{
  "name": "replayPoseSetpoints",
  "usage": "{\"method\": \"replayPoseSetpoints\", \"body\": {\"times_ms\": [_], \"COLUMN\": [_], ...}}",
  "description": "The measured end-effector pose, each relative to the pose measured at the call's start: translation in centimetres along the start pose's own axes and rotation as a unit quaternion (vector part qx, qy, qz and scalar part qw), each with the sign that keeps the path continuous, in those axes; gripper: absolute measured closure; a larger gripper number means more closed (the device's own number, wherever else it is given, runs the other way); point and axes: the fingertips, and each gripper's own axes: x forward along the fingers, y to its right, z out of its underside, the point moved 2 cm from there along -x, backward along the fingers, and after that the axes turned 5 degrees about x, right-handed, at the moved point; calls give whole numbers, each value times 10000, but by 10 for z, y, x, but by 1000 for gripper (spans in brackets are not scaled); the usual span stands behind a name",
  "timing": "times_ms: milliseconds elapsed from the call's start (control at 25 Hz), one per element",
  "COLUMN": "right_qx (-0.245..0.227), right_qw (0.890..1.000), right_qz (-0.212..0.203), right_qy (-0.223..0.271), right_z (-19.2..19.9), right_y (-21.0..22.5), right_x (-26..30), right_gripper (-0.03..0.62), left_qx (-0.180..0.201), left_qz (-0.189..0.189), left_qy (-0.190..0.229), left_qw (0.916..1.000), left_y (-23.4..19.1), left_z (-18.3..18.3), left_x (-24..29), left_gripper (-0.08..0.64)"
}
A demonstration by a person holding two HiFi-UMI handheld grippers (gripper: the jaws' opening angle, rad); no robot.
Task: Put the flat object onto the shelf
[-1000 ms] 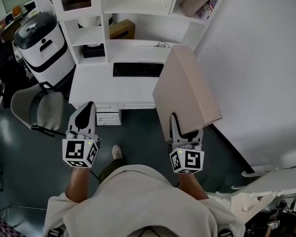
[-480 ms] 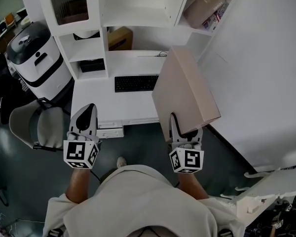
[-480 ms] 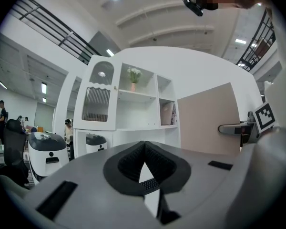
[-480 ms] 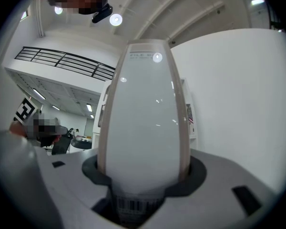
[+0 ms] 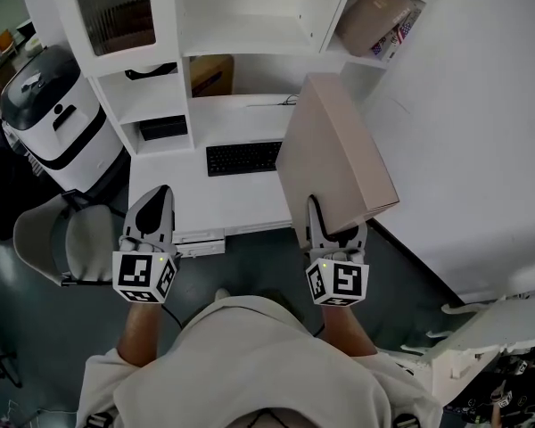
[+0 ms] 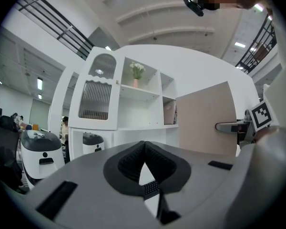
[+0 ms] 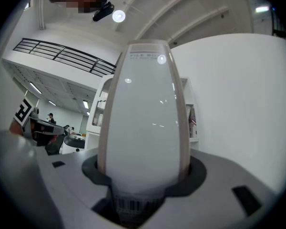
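Note:
A flat beige file box [image 5: 334,154] stands on edge above the desk, tilted away from me. My right gripper [image 5: 336,230] is shut on its near bottom end. In the right gripper view the box's glossy grey spine [image 7: 143,123] fills the space between the jaws, a barcode at its foot. My left gripper [image 5: 158,196] hovers at the left, level with the desk's front edge, shut and holding nothing; its pads [image 6: 144,162] meet. The left gripper view shows the box [image 6: 207,118] side-on, in front of the white shelf unit [image 5: 250,47].
A black keyboard [image 5: 242,158] lies on the white desk [image 5: 205,194] under the shelves. A brown carton [image 5: 211,74] sits in a lower cubby and a wrapped bundle [image 5: 374,16] in the upper right one. A grey chair [image 5: 67,243] and a white machine [image 5: 49,105] stand left. A white wall [image 5: 481,132] stands right.
The desk and shelves have slid down and nearer in the head view as the person moved toward them. Both grippers keep their pose, the right one still holding the box.

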Motion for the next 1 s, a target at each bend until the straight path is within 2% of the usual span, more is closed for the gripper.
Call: {"method": "replayPoseSetpoints", "body": {"times_ms": [200,560,800,1000], "right_qx": [-137,-507,-1417,-2376], "right_qw": [9999,9981,9886,9685], "right_qz": [-59,-295,-434,-577], "right_qy": [43,187,262,476], "right_z": [-6,-13,-26,-45], "right_y": [4,22,26,19], "right_x": [24,83,126,156], "right_gripper": [319,319,319,319], "left_qx": [-16,-1,-32,-80], "left_qz": [-7,-331,-459,-571], "left_qy": [-15,-24,-5,-21], "left_qw": [10000,9994,9989,9983], "left_y": [-3,-12,-16,-21], "left_z": [0,1,0,4], "left_x": [14,43,67,78], "left_gripper": [568,568,569,568]}}
